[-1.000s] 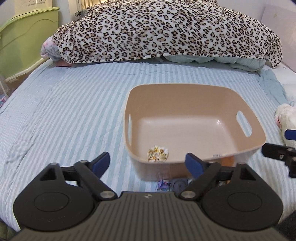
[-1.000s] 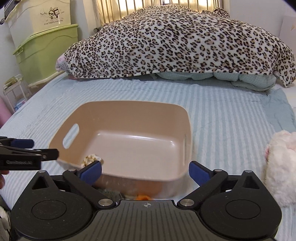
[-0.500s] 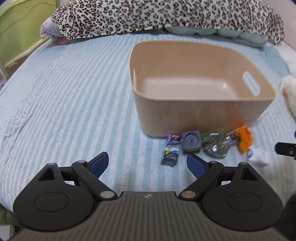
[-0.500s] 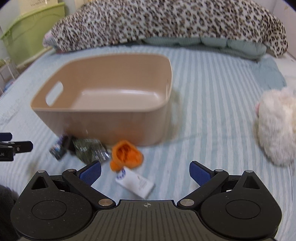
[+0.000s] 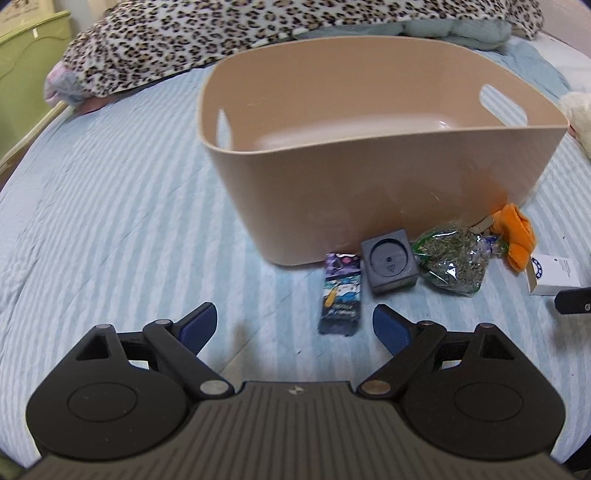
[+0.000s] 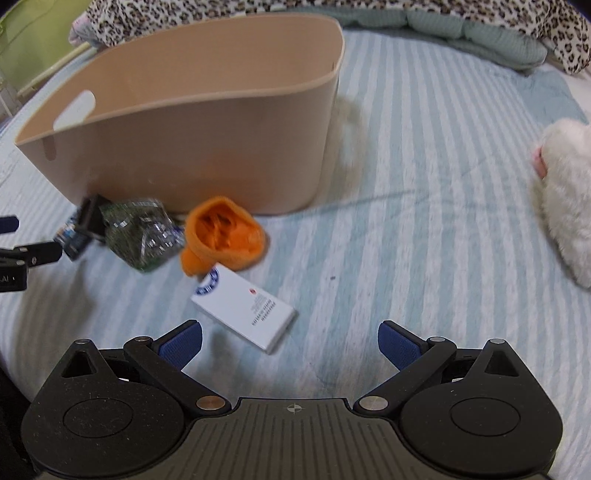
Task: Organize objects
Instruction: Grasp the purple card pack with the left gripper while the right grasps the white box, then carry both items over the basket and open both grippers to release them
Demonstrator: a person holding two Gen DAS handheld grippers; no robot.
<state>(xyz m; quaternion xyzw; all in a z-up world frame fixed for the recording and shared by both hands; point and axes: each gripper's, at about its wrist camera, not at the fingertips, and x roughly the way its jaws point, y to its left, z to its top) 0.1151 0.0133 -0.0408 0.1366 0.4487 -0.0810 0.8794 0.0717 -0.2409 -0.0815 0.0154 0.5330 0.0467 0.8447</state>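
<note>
We work over a blue striped bedspread (image 5: 110, 206), with a leopard-print blanket (image 5: 192, 33) heaped at its far end. The tan plastic bin (image 5: 369, 192) stands on the bedspread, and a white plush toy (image 6: 569, 206) lies well apart to its right. Just beside the bin's near wall lie a white carton (image 6: 245, 306), a clear bag of dried herbs (image 5: 452, 260), an orange cloth piece (image 6: 225, 232), a dark snack packet (image 5: 341, 293) and a grey cube (image 5: 389, 266). Our left gripper (image 5: 293, 326) and right gripper (image 6: 290, 341) hover with jaws spread wide, gripping nothing.
</note>
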